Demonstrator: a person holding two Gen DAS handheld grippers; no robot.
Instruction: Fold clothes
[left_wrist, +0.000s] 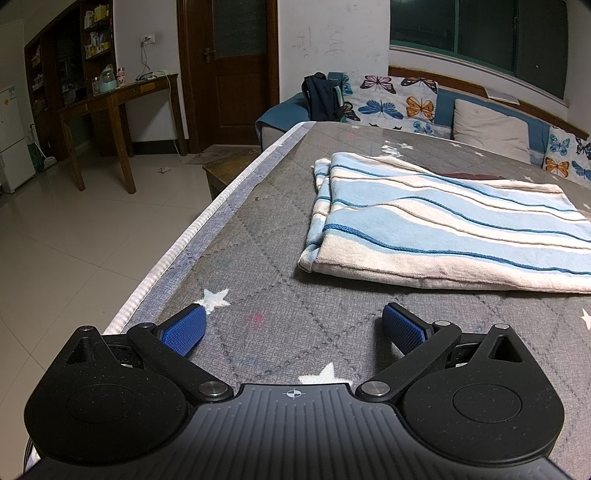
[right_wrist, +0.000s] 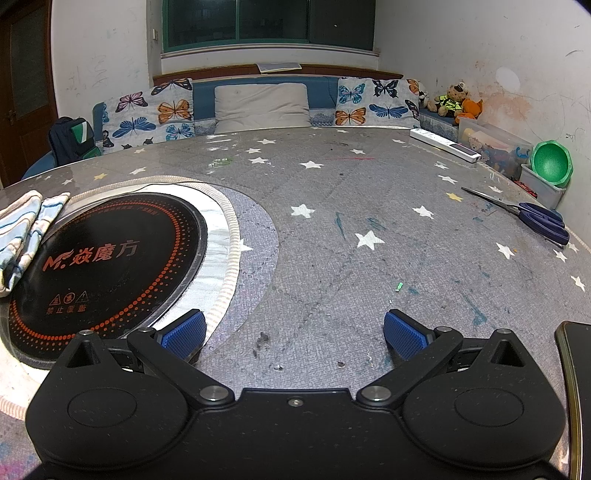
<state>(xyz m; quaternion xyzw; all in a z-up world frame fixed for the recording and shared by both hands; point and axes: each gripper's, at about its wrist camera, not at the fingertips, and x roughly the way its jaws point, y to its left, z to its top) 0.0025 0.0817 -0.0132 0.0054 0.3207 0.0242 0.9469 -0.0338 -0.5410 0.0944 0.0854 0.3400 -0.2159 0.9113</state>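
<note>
Striped garment (left_wrist: 443, 225) lies folded flat on the grey starred counter (left_wrist: 280, 258), ahead and to the right of the left tool (left_wrist: 293, 326); in the right wrist view only its edge shows at far left, beside the round black cooktop (right_wrist: 107, 258). Left tool: jaws apart, empty. Right tool (right_wrist: 293, 334): jaws apart, empty, over bare counter. Fabric looks like soft, light knit (limp, will sag and slide on itself). Judgement: pinch at a corner or along the near hem, through all the layers. Scissors (right_wrist: 532, 218) lie well apart.
</note>
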